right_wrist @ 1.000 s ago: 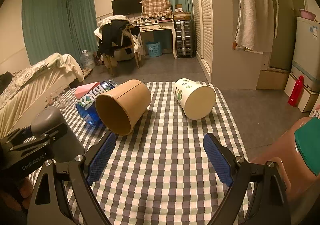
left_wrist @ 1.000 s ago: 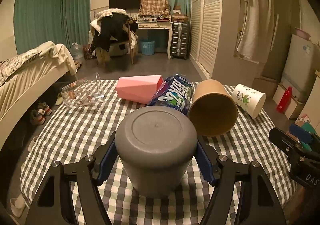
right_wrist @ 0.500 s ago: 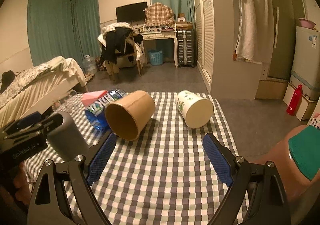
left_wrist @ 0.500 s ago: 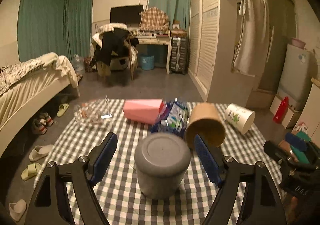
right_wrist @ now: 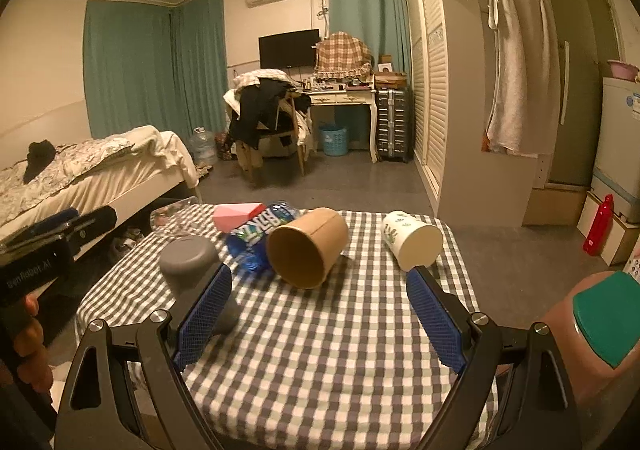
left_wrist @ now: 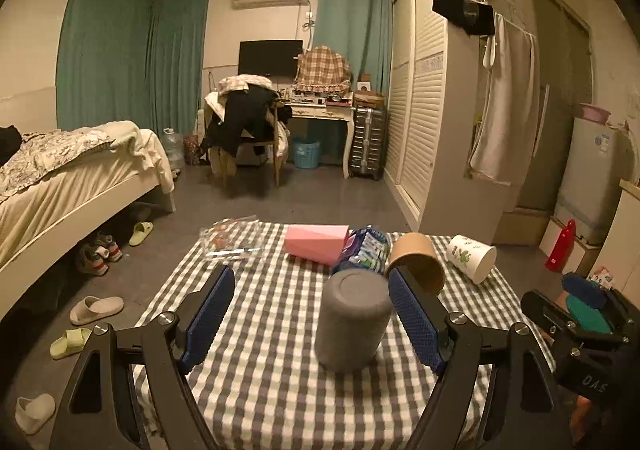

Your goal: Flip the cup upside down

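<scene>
Grey cup between spread left jaws.

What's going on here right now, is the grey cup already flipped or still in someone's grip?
The round grey plastic cup stands upside down on the grey-and-white checked tablecloth, base up, with nothing gripping it. The left gripper is open, its blue pads apart on either side of the cup and not touching it. The right gripper is open and empty above the cloth. Behind, a brown paper cup and a white printed paper cup lie on their sides, not yet flipped.
</scene>
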Motion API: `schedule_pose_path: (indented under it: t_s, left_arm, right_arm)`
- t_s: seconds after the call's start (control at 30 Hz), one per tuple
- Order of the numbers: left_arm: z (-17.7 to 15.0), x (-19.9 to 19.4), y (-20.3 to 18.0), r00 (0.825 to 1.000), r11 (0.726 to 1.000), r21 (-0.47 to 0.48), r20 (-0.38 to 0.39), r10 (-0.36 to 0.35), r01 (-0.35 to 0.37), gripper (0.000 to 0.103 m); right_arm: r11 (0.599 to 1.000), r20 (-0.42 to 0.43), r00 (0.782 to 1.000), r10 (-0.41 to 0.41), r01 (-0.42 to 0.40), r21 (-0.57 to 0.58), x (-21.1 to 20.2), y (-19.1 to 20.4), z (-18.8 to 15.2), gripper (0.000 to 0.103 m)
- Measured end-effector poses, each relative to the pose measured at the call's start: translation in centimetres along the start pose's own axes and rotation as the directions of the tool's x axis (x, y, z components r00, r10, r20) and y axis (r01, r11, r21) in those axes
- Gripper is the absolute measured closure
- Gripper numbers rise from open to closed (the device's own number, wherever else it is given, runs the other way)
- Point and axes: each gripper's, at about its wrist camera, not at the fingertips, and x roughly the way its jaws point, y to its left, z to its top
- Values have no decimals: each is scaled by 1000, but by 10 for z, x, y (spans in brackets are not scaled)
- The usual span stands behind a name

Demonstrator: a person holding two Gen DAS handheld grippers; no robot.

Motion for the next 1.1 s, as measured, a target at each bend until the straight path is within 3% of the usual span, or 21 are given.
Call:
schedule_pose_path:
  t_s: [0.33,0.47,0.6,1.1]
  left_arm:
    - [-27,-4,13,1000,1000,-3,22,-4,4,21]
    - [-35,4,16,1000,1000,23,19,14,-14,7]
    - [-40,12,22,1000,999,33,14,28,-28,1]
    - [-50,29,34,999,999,-18,-40,29,-29,0]
  right_arm:
    - [998,-6,1000,-6,6,-63,-6,30,-18,14]
    - [997,20,999,-45,46,-59,0,31,-21,1]
    - [996,32,997,-68,70,-53,7,31,-24,0]
    - [993,28,993,-119,119,-22,26,34,-31,0]
